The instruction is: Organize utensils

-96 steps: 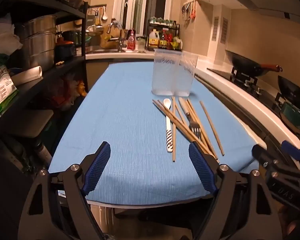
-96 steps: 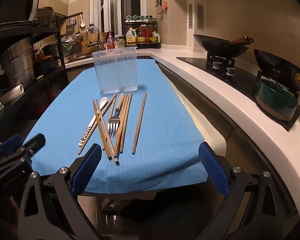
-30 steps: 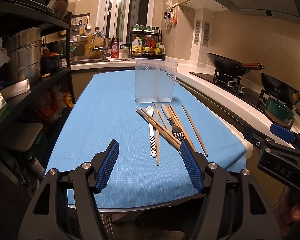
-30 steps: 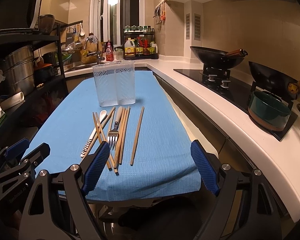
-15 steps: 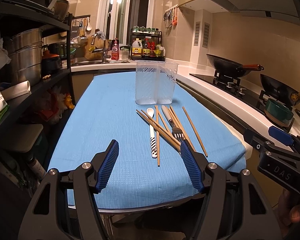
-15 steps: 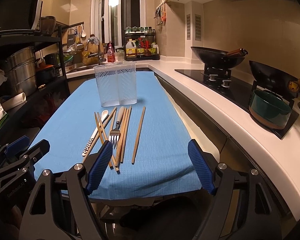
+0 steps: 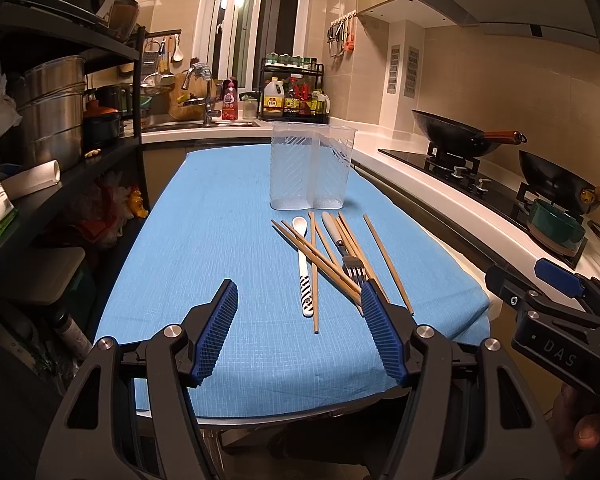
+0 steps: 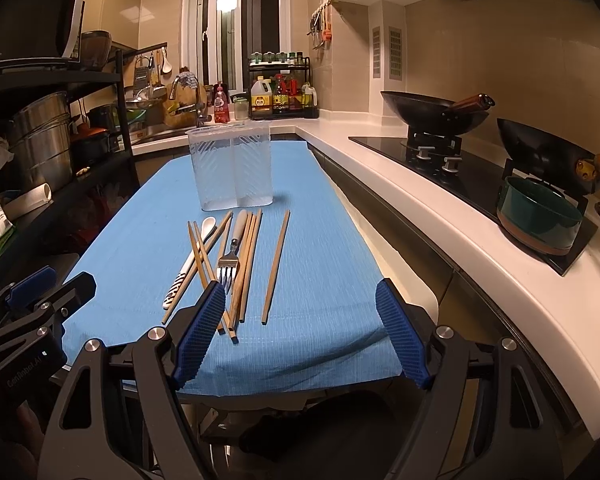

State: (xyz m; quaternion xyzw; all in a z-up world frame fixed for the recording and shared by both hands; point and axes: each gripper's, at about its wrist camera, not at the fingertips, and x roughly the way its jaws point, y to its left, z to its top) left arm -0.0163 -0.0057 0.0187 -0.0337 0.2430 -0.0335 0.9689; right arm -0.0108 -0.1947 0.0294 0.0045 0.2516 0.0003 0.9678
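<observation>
Both my claws, left claw (image 7: pixel 298 334) and right claw (image 8: pixel 300 334), hang wide apart and empty over the tabletop (image 7: pixel 204 240) edge, chopsticks (image 8: pixel 276 266), fork (image 8: pixel 228 266) and spoon (image 7: pixel 303 264) just ahead.

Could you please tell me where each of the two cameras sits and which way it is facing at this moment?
Left wrist: rides the left tongs, looking forward over the near table edge at the utensil pile; its blue pads frame the view, right tongs alongside.
Right wrist: rides the right tongs, facing the same way; left tongs show at its left.
Shared: blue cloth, clear container, fork, spoon.
</observation>
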